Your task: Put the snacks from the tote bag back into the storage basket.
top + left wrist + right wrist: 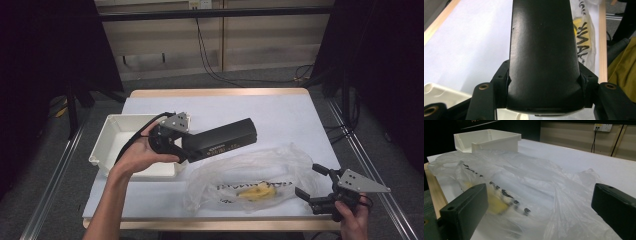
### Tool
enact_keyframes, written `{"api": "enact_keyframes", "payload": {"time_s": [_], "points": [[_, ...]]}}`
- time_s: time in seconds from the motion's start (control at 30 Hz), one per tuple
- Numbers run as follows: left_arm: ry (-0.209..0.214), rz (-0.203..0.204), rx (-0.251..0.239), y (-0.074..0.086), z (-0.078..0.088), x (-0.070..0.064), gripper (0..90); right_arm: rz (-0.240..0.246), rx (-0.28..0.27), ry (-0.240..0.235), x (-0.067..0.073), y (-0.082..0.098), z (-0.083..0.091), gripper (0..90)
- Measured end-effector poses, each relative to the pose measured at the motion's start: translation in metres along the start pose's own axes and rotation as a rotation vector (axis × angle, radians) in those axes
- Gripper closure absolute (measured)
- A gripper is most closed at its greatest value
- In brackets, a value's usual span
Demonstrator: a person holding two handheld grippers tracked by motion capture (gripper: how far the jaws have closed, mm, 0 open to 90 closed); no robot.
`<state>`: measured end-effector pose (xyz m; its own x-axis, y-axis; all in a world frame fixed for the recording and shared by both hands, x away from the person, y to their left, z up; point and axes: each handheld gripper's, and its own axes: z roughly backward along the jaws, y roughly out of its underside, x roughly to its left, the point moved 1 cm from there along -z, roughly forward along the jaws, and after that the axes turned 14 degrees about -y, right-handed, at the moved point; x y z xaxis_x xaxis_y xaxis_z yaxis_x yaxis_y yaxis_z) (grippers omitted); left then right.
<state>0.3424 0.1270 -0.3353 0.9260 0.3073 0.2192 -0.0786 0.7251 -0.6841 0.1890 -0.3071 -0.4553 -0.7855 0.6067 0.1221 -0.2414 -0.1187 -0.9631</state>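
Left gripper [192, 145] clamps one end of a long black box [222, 139], jaws pressed on both its sides as the left gripper view shows; box [544, 55] is held off the table, angled up to the right, its held end just past the right edge of the white bin, its far end over the white tabletop [280, 115]. White bin [112, 135] sits at the left side of the table, open top, rectangular with a flared rim; what shows of its inside looks bare, the near part is hidden by the hand [142, 152] and gripper. Clear plastic bag [245, 175] lies crumpled at the front of the table, just right of the bin, black lettering on it, a yellow item [257, 191] inside near the front edge; can't tell exactly what it is. Right gripper [312, 182] is at the front right corner, jaws spread wide, nothing between the pads, tips at the right end of the bag. In the right gripper view the bag [524, 185] fills the space ahead of the wide jaws, with the yellow item [496, 203] inside it at the left and the bin [491, 140] beyond it.
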Motion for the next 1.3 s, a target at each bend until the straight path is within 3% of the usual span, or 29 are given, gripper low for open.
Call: {"api": "enact_keyframes", "payload": {"time_s": [0.73,1.07,1.3], "points": [[-0.072,0.047,0.020,0.032,0.039,0.033,42.8,-0.003,0.003,0.004,0.000,0.000,-0.001,0.8],[-0.133,0.089,0.061,0.049,0.059,0.054,42.9,-0.004,0.013,0.001,-0.001,0.001,-0.002,0.8],[-0.144,0.080,0.058,0.048,0.065,0.054,42.9,-0.005,0.012,0.000,-0.001,0.001,-0.003,0.8]]}}
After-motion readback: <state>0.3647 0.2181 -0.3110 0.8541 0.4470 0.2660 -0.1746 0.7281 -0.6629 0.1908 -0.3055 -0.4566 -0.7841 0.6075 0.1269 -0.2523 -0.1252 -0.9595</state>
